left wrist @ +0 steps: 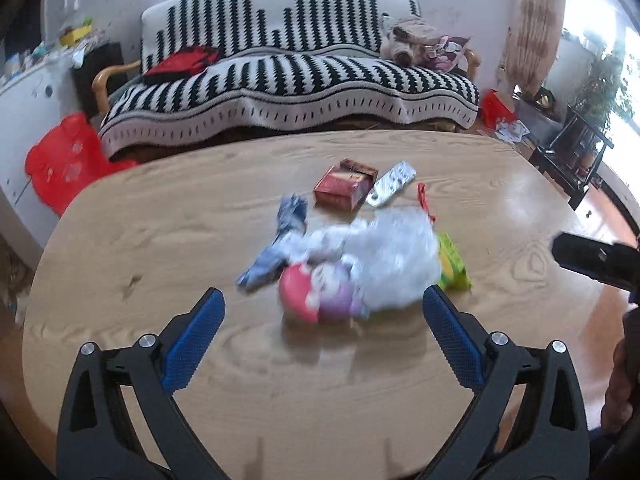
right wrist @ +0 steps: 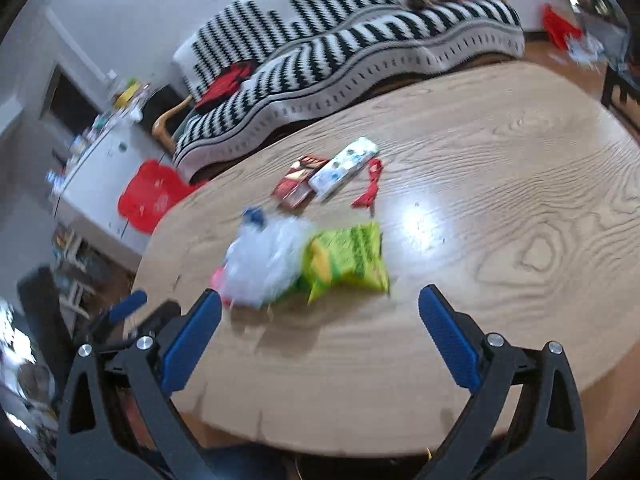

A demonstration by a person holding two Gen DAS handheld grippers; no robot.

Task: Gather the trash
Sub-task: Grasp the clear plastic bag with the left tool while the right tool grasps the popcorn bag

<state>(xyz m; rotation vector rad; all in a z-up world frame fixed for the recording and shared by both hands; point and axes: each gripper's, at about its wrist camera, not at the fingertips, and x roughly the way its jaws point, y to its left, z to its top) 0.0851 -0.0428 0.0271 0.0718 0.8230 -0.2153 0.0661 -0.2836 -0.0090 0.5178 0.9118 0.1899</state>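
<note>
Trash (left wrist: 360, 256) lies in a loose heap on the wooden table (left wrist: 160, 240), just ahead of both grippers, and none of it appears collected yet. No bin or bag for it shows in either view, so I judge the task to be at or near its start, with the whole pile left to gather.

The left gripper (left wrist: 324, 308) has its jaws spread wide with nothing between them; the pink and purple wrapper (left wrist: 320, 292) sits just beyond its fingertips. The right gripper (right wrist: 320, 304) is equally spread and empty, and the green snack bag (right wrist: 348, 260) lies just past its tips, slightly toward its left finger.

The heap is mixed and light. A crumpled clear plastic bag (left wrist: 392, 264) sits in the middle, beside the green bag. A twisted blue-grey wrapper (left wrist: 280, 240) lies off toward the left gripper's left side. Farther out from both grippers are a red-brown box (left wrist: 344, 188), a silver blister pack (left wrist: 390, 188) touching or just beside it, and a small red scrap (right wrist: 370, 188). Motion blur smears the nearer pieces, so their print cannot be read.
</note>
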